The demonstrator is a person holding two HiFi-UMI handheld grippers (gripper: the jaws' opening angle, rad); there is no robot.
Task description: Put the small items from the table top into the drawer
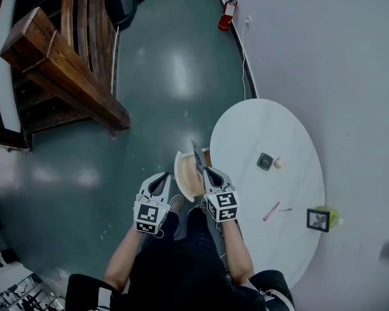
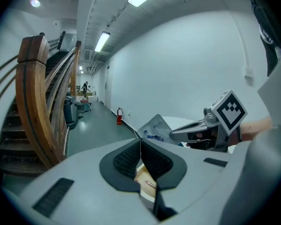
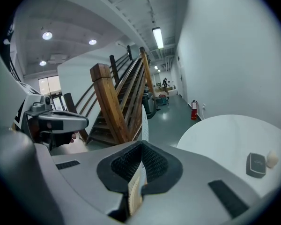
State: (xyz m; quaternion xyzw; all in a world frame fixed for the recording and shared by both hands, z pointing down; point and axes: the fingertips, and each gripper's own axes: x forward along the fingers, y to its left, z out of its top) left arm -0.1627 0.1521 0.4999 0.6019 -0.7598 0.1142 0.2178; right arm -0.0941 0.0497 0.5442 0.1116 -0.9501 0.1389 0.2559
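In the head view, my right gripper is shut on a thin flat card, held on edge over the open wooden drawer at the left rim of the white oval table. In the right gripper view the card rises edge-on from between the closed pads. My left gripper is shut and empty, just left of the drawer. On the table top lie a small dark square item, a cream ball, a pink pen and a small pin.
A black-framed square with a green object stands near the table's right edge. A wooden staircase rises at the left, and a red fire extinguisher stands by the far wall. The person's legs are below the grippers.
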